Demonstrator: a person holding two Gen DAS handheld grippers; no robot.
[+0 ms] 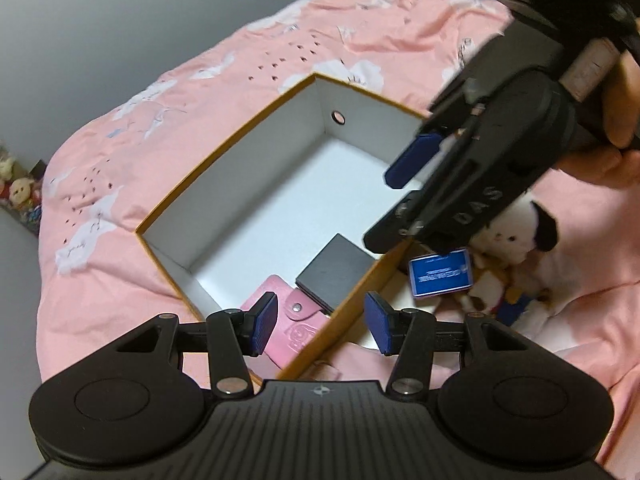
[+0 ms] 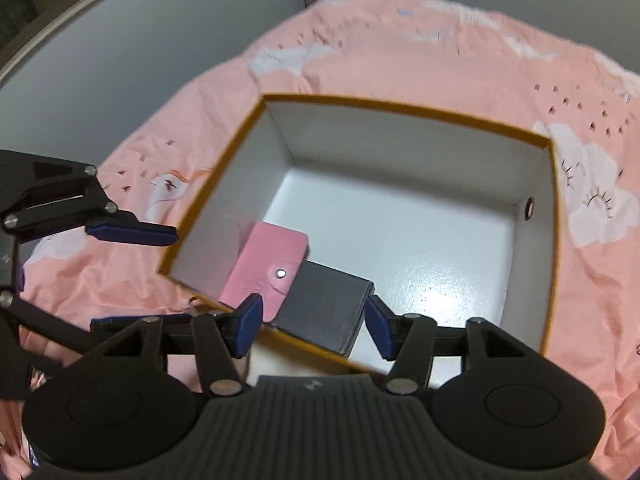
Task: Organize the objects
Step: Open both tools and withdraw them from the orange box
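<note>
The left claw [image 1: 322,322] hangs open and empty at the box's [image 1: 248,120] near corner, while the open right claw [image 2: 314,326] hovers nearer the blue card [image 1: 440,274] and plush dog [image 1: 516,240] lying outside to the right.

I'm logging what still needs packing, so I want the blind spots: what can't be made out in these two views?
- Blue rectangular card, left wrist view: print blurred and too small to read.
- White-and-black plush dog, left wrist view: upper part hidden by the right gripper; absent from the right view.
- Pink snap-button wallet and dark grey flat box, right wrist view: near ends hidden by the orange cardboard box wall and fingers.
</note>
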